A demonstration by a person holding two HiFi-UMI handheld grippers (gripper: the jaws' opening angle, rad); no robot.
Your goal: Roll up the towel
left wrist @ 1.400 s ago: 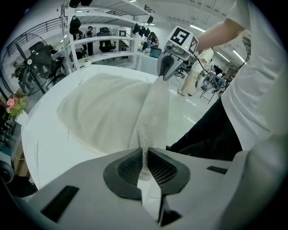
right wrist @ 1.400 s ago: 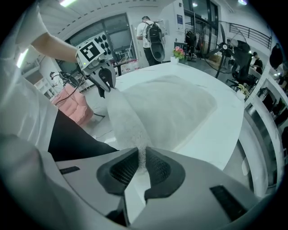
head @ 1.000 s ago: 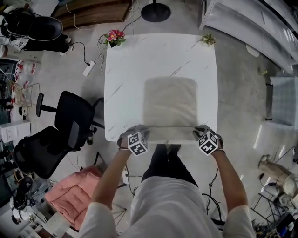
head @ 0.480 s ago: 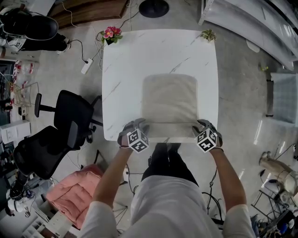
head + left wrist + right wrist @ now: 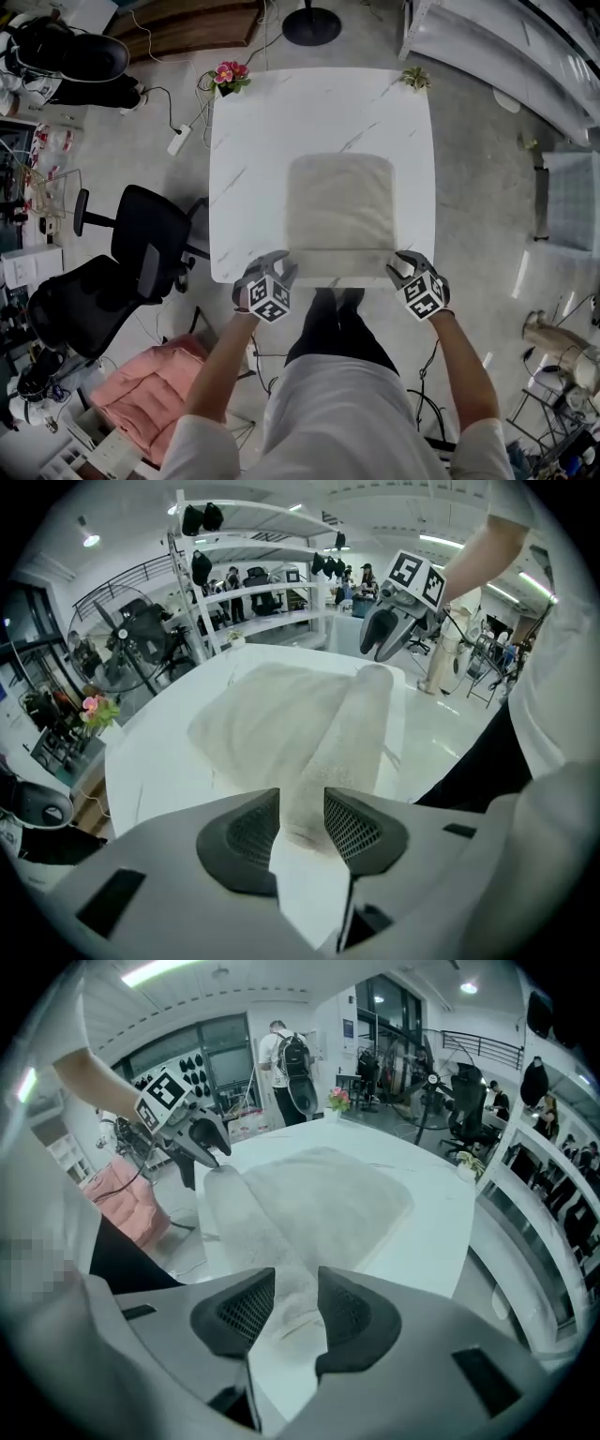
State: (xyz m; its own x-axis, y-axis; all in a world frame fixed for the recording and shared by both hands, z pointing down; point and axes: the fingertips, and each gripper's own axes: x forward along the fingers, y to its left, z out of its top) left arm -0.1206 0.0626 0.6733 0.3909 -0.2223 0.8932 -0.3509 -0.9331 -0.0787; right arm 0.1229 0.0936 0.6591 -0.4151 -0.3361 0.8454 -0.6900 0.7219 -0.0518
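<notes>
A pale towel [image 5: 339,202] is seen laid flat in the middle of the white marbled surface [image 5: 253,141], reaching towards its near edge. The near part of the towel has been turned into a short roll [image 5: 342,255] that runs across, parallel to that near edge, while the rest lies unrolled beyond it.

The left gripper [image 5: 284,262] is held at the left end of the roll and the right gripper [image 5: 401,265] at the right end, both pointed steeply down over the near edge of the surface.

In the left gripper view, the jaws of the left gripper [image 5: 302,803] are set moderately wide. They have just been opened and then eased in a little. The end of the roll [image 5: 361,724] is seen between them, lying on the surface, and is not clamped by the pads. The right gripper [image 5: 394,635] is visible at the far end of the roll.

In the right gripper view, the jaws of the right gripper [image 5: 295,1297] are likewise parted, having just been opened and slightly narrowed. The other end of the roll [image 5: 248,1218] sits in the gap between them, ungripped. The left gripper [image 5: 202,1143] is seen at the far end.

A pot of pink flowers [image 5: 230,75] and a small green plant [image 5: 415,79] are placed at the two far corners of the surface, well apart from the towel.
</notes>
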